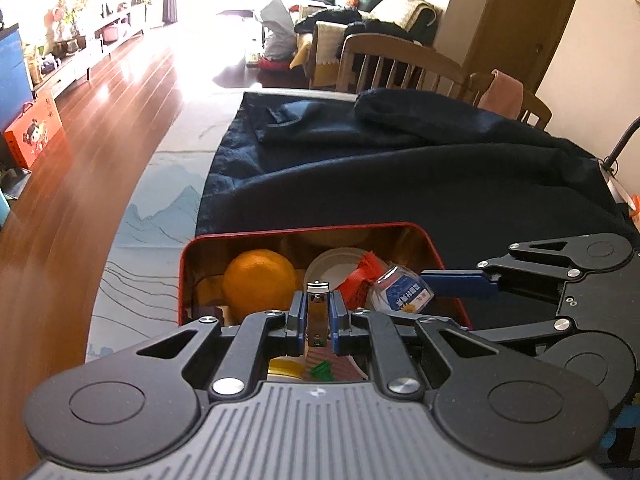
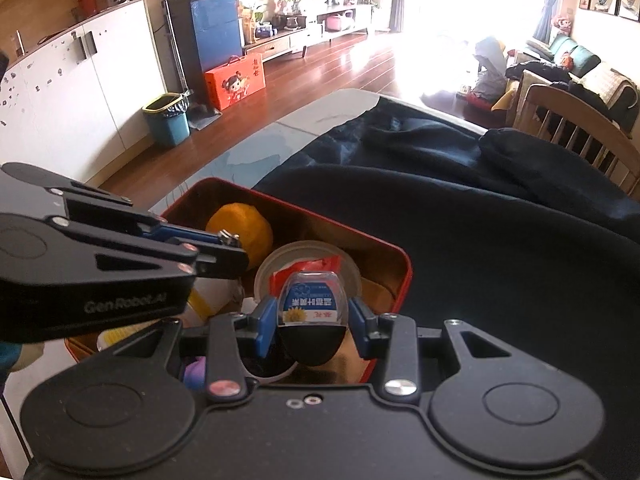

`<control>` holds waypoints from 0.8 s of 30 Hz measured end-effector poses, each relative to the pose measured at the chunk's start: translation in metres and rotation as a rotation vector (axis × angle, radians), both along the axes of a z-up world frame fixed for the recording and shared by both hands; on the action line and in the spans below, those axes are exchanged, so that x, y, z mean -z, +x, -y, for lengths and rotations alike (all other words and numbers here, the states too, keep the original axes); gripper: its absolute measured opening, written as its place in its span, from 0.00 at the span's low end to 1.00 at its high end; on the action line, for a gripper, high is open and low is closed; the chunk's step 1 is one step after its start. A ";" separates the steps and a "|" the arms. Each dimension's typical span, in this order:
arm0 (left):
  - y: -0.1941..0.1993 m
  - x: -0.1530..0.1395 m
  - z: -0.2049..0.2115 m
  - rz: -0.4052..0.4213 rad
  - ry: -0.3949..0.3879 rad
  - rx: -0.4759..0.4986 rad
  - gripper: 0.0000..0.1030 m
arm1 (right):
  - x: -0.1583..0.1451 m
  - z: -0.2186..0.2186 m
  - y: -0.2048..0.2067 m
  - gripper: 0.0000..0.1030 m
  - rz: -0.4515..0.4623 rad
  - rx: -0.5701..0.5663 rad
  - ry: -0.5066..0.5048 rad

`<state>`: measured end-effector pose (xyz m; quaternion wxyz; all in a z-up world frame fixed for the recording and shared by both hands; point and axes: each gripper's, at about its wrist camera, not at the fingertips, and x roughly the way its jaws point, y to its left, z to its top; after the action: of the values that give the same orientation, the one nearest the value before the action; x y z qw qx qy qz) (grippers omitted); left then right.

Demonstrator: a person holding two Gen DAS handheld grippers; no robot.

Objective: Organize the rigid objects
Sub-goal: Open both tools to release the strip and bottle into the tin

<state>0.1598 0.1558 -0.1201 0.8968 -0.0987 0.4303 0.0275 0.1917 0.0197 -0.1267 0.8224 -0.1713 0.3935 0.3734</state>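
left gripper (image 1: 318, 312) is clamped tight on a metal nail clipper (image 1: 317, 308), right gripper (image 2: 312, 320) pinches a small clear container (image 2: 311, 300). both hover over the red tin (image 1: 436, 252), orange (image 1: 260, 282) inside at 11 o'clock.

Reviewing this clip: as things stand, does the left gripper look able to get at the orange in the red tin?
Probably not yet. The left gripper is shut on a metal nail clipper, so its jaws are occupied. Above the red tin, the way to the orange looks unobstructed.
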 end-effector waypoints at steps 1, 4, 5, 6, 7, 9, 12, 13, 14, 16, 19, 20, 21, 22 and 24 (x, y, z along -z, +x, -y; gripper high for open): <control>0.001 0.002 0.000 -0.007 -0.002 0.000 0.11 | 0.001 -0.002 0.001 0.36 -0.004 -0.002 -0.001; 0.002 0.008 -0.001 -0.025 -0.009 -0.002 0.11 | 0.004 -0.005 0.000 0.36 -0.006 -0.011 -0.012; 0.003 0.010 -0.002 -0.030 -0.013 -0.003 0.11 | 0.005 -0.005 -0.002 0.36 -0.002 -0.014 -0.018; 0.003 0.012 -0.002 -0.036 -0.017 -0.004 0.11 | 0.006 -0.006 -0.003 0.37 0.000 -0.017 -0.021; 0.004 0.013 -0.003 -0.042 -0.020 -0.005 0.11 | 0.006 -0.007 -0.003 0.37 0.000 -0.019 -0.024; 0.004 0.016 -0.004 -0.048 -0.024 -0.006 0.11 | 0.007 -0.008 -0.005 0.37 -0.001 -0.016 -0.026; 0.005 0.018 -0.004 -0.062 -0.030 -0.011 0.11 | 0.007 -0.007 -0.005 0.38 0.000 -0.016 -0.030; 0.004 0.019 -0.004 -0.065 -0.029 -0.013 0.11 | 0.007 -0.007 -0.006 0.38 0.002 -0.016 -0.031; 0.004 0.020 -0.004 -0.069 -0.026 -0.017 0.11 | 0.006 -0.006 -0.007 0.39 0.002 -0.016 -0.029; 0.003 0.019 -0.003 -0.069 -0.013 -0.022 0.11 | 0.006 -0.005 -0.007 0.41 0.000 -0.010 -0.022; 0.000 0.018 -0.001 -0.072 -0.007 -0.023 0.11 | 0.005 -0.001 -0.010 0.43 0.003 -0.005 -0.015; -0.001 0.016 0.000 -0.071 -0.004 -0.021 0.11 | 0.004 0.000 -0.011 0.43 0.003 -0.003 -0.012; -0.002 0.016 0.001 -0.070 -0.002 -0.019 0.11 | 0.003 0.001 -0.012 0.44 0.003 0.001 -0.008; -0.003 0.015 0.002 -0.068 0.000 -0.018 0.11 | 0.002 0.003 -0.014 0.44 0.002 0.004 -0.004; -0.006 0.013 0.003 -0.063 0.002 -0.017 0.11 | 0.000 0.007 -0.016 0.45 0.004 0.010 0.003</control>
<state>0.1537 0.1527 -0.1330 0.8826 -0.1005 0.4576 0.0388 0.1756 0.0129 -0.1263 0.8252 -0.1686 0.3922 0.3697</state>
